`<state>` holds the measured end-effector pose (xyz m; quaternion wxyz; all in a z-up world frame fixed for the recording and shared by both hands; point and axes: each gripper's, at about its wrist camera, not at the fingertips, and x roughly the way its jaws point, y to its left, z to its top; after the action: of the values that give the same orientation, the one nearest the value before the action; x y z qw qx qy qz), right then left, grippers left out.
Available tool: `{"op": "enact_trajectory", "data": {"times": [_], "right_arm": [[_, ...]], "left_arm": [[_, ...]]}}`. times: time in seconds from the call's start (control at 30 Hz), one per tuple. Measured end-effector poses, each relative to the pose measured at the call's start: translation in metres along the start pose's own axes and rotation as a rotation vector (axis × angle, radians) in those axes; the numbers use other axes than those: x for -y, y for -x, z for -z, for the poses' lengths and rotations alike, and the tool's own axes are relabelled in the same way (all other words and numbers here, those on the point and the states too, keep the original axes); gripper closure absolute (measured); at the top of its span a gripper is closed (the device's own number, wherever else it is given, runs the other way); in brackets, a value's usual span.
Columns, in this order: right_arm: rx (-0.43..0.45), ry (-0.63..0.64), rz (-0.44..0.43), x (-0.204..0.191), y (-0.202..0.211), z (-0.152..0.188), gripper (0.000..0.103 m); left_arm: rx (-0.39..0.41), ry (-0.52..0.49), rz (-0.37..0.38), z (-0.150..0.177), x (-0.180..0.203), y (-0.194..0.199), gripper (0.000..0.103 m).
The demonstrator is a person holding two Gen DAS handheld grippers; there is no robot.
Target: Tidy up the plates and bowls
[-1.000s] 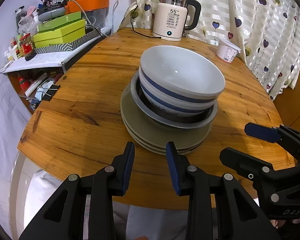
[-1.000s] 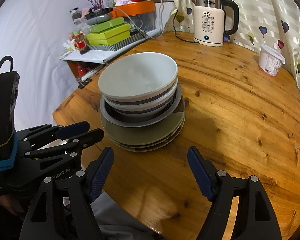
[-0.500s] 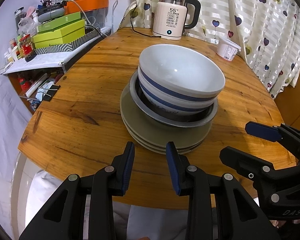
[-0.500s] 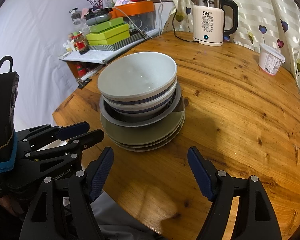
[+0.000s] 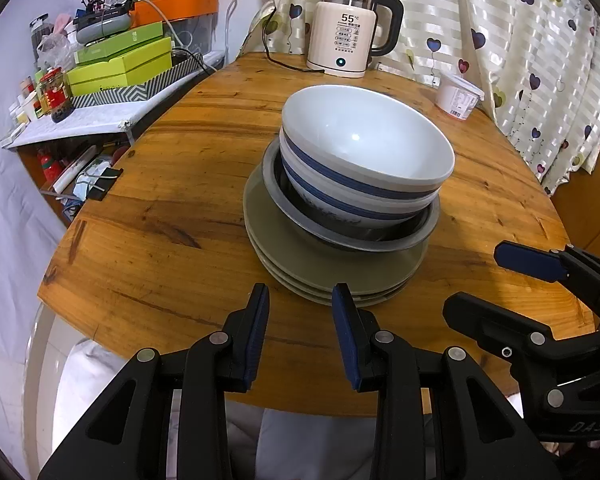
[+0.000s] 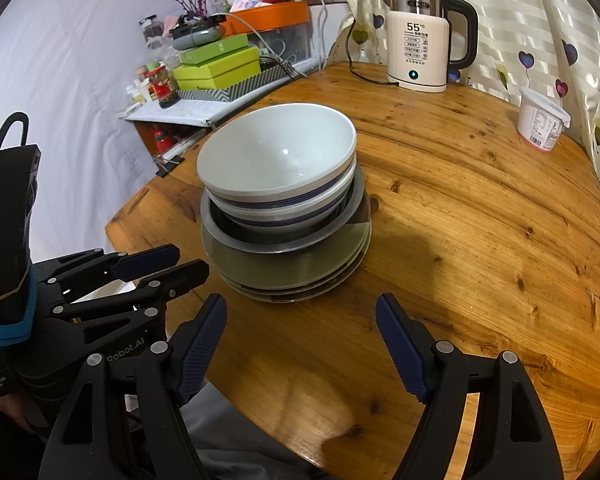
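Two white blue-banded ceramic bowls [image 5: 364,160] nested in grey metal dish [image 5: 340,232] atop olive-grey plates [image 5: 300,264], mid wooden counter [image 5: 160,220]; widest lowest, so stack looks stable. Left gripper [image 5: 300,308] near stack, fingers slightly apart, empty. Right gripper [image 6: 300,320] fingers spread wide, empty.

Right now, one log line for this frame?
left gripper: open, empty | right gripper: open wide, empty | bowls: nested atop plates | table: stack untouched
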<state>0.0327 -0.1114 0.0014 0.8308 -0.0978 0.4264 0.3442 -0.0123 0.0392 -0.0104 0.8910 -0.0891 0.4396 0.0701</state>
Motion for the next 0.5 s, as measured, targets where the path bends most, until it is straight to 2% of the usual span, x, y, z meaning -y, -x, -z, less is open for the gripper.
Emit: {"op": "enact_trajectory", "data": {"times": [0.5], "right_arm": [[0.002, 0.001, -0.001, -0.0002, 0.0004, -0.0003, 0.024]], "left_arm": [[-0.009, -0.001, -0.001, 0.0011, -0.0003, -0.0008, 0.069]]}}
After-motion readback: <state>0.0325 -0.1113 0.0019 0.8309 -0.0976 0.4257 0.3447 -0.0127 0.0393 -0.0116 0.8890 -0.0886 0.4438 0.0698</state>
